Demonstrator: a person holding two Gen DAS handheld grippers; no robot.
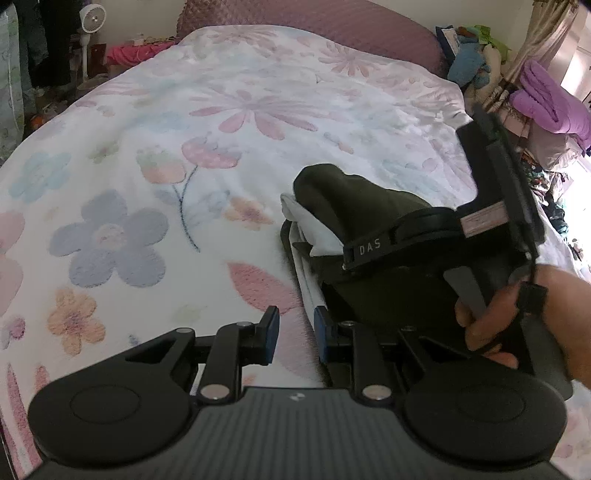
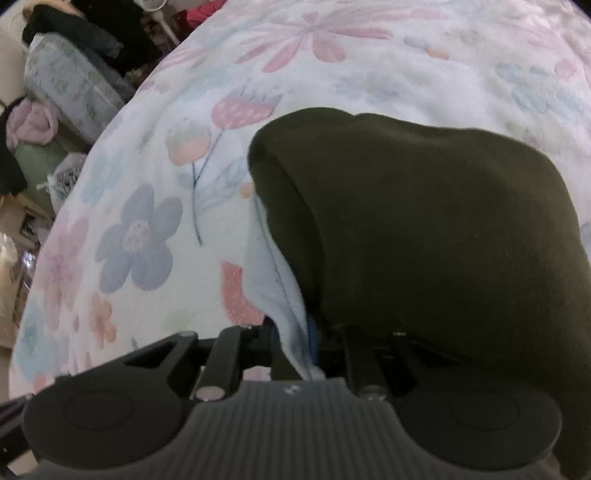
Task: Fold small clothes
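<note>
While your left gripper [image 1: 295,334] is hovering with its blue pads narrowly apart and nothing between them, your right gripper [image 2: 295,343] is pinching the white lining of a dark olive garment [image 2: 424,229]. The garment is draping over that gripper above the floral bedspread [image 1: 221,110].

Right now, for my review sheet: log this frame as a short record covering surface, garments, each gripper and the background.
surface: white fleece blanket with pastel flower print spread over the bed
garments: dark olive cloth lying over a pale white-blue garment
left gripper: jaws apart, nothing between the blue pads, beside the garments' edge
right gripper: pale garment between its fingers, olive cloth draped over one side; grip unclear
background: mauve headboard, white fan, purple bundle
</note>
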